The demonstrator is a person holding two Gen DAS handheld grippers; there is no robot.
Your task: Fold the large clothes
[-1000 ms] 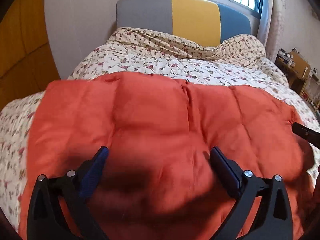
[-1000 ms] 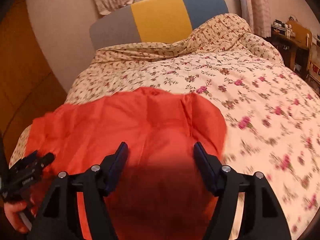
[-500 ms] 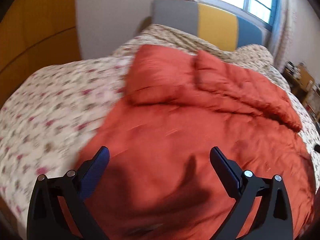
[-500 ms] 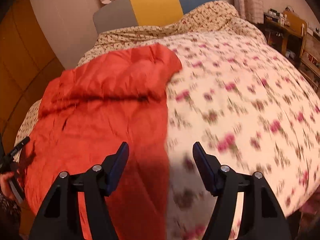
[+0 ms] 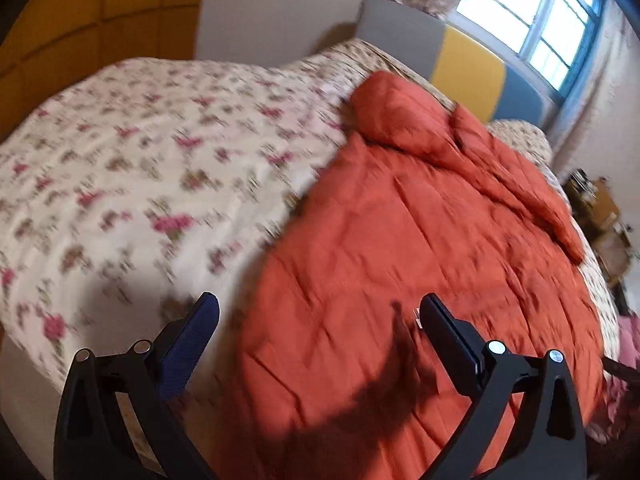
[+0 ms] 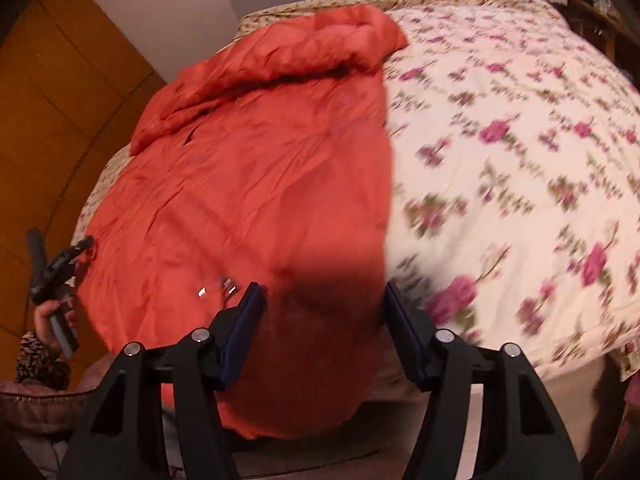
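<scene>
A large orange quilted jacket (image 5: 420, 240) lies spread on the floral bed, its far end bunched near the headboard. It also shows in the right wrist view (image 6: 260, 168), hanging a little over the bed's near edge. My left gripper (image 5: 320, 312) is open and empty above the jacket's left edge. My right gripper (image 6: 324, 296) is open and empty above the jacket's right edge. The left gripper shows in the right wrist view (image 6: 56, 268), held in a hand at the jacket's left side.
The floral bedspread (image 5: 120, 168) covers the bed (image 6: 520, 160). A grey, yellow and blue headboard (image 5: 460, 56) stands below a window (image 5: 532, 20). Orange wall panels (image 6: 52, 120) are on the left. A wooden cabinet (image 5: 600, 208) stands at the right.
Both grippers have pulled back from over the jacket and swung outward, left one to the left edge, right one to the right edge. The jacket now lies flat with its far end folded over.
</scene>
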